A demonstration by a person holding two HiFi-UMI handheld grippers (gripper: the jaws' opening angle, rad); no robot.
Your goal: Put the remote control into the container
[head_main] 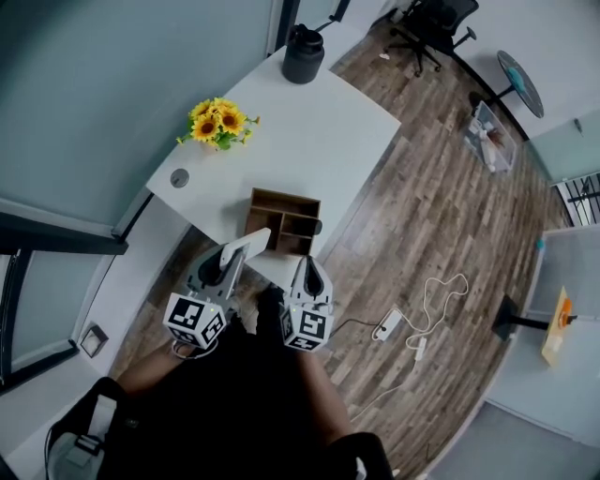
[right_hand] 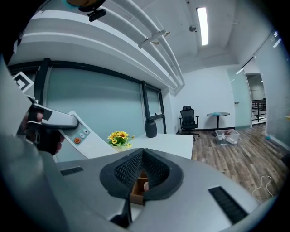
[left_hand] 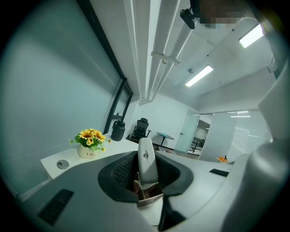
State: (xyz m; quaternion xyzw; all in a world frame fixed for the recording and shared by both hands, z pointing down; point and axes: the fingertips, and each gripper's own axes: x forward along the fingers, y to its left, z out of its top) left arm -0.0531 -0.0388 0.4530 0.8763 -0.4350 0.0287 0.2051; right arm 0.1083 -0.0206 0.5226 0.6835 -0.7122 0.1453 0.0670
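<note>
Surface (head_main: 309, 141): white, set against a pale wall; wood-plank floor (head_main: 441, 216) alongside.
Container (head_main: 281, 196): brown wooden box split into compartments; open top; sits near the surface's near edge; seen low between the jaws in the left gripper view (left_hand: 152, 195) and in the right gripper view (right_hand: 136, 195).
Remote control (head_main: 255, 238): white, slim; not in the container; gripped by the left claw and tilted, far end pointing at the container's near-left corner; cannot tell whether that end touches the rim; in the left gripper view it stands up between the jaws (left_hand: 146, 154); in the right gripper view its button face shows, one orange button among them (right_hand: 86, 133).
Left claw (head_main: 232, 255): clenched on the remote control, a pad on either side of its lower end (left_hand: 145, 171).
Right claw (head_main: 309, 267): jaws drawn together at the tips, nothing held (right_hand: 142, 163); hangs just beside the container's near-right corner, apart from the remote control.
Sunflowers (head_main: 218, 122): small white pot, left side of the surface, well apart from the container; also (left_hand: 90, 138) and (right_hand: 118, 137).
Black jug (head_main: 303, 54): far end of the surface.
Floor items: white power strip (head_main: 387, 325) with a trailing cable; office chair (head_main: 431, 23) at the far side of the room.
</note>
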